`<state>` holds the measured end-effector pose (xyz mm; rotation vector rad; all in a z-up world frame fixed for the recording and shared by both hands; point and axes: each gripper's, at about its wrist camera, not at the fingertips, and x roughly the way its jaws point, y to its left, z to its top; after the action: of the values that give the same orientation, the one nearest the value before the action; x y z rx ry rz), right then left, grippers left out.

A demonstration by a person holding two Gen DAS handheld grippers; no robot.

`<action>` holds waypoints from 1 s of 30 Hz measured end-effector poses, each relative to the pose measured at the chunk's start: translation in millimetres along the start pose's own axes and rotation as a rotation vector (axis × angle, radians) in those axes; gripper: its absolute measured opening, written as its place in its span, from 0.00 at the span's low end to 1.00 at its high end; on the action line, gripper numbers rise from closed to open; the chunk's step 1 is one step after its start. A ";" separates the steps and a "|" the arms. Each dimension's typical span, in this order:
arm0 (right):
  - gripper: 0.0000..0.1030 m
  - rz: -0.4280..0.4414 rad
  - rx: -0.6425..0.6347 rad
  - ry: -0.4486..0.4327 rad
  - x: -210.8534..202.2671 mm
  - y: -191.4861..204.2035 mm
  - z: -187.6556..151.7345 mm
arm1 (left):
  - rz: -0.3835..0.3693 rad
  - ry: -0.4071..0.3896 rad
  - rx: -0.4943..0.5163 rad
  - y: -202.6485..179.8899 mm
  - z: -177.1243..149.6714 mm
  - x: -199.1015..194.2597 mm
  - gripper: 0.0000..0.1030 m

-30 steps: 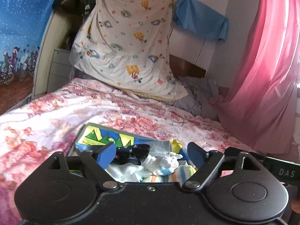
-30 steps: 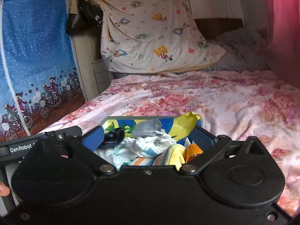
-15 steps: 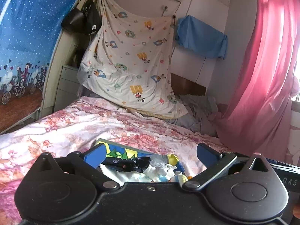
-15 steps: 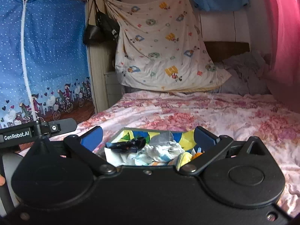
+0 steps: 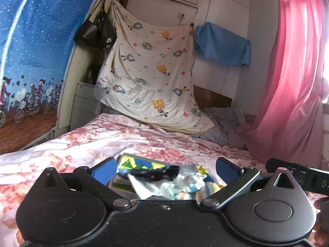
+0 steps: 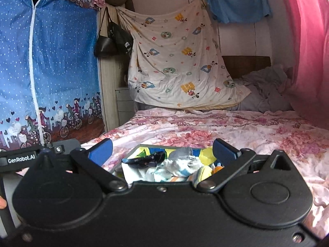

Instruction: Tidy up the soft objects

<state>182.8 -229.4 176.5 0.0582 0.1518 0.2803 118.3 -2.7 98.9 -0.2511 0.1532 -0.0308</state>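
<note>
Box (image 5: 131,160) of soft stuff sits on the bed (image 5: 82,144), toward the near edge, roughly centred between both our grippers. We have the left gripper (image 5: 164,167) spread wide with nothing between the blue pads (image 5: 103,169); the right gripper (image 6: 162,151) is likewise spread wide and empty, pads clear of the cloth. Both look almost level over the box, so we only see its top layer: a dark sock (image 5: 154,173) draped across the pile, crumpled white cloth (image 5: 185,180) beside it, striped socks (image 5: 191,193) nearer us, and a yellow item (image 6: 205,170) toward the right side (can't tell what's underneath). We judge nothing is being picked right now. Risks from here: the pieces overlap, so closing on the dark sock may drag the white cloth along with it and tip both out onto the quilt. The box looks light and rests on soft bedding, so a sideways tug could slide or tilt it instead of freeing one item. The low view angle hides the box floor; going in blind could catch the rim (image 6: 164,145) rather than fabric. With the two grippers side by side and close, we could also collide them if both reach for the same spot.
</note>
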 end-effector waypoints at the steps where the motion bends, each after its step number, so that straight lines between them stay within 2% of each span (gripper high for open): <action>1: 0.99 -0.006 0.002 -0.004 -1.2 0.8 -1.7 | 0.009 0.001 0.006 1.6 -5.0 -1.9 0.99; 8: 0.99 -0.013 -0.002 0.024 0.7 7.2 -20.0 | 0.059 0.020 0.039 11.5 -28.2 -13.7 0.99; 19: 0.99 -0.029 0.006 0.070 -7.3 7.5 -42.5 | 0.093 0.046 0.087 14.0 -48.6 -41.1 0.99; 30: 0.99 -0.030 -0.004 0.097 -19.1 11.8 -43.9 | 0.123 0.044 0.090 15.9 -52.4 -57.3 0.99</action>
<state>154.5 -221.8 136.8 0.0387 0.2489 0.2533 53.8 2.6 53.2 -0.1513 0.2102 0.0789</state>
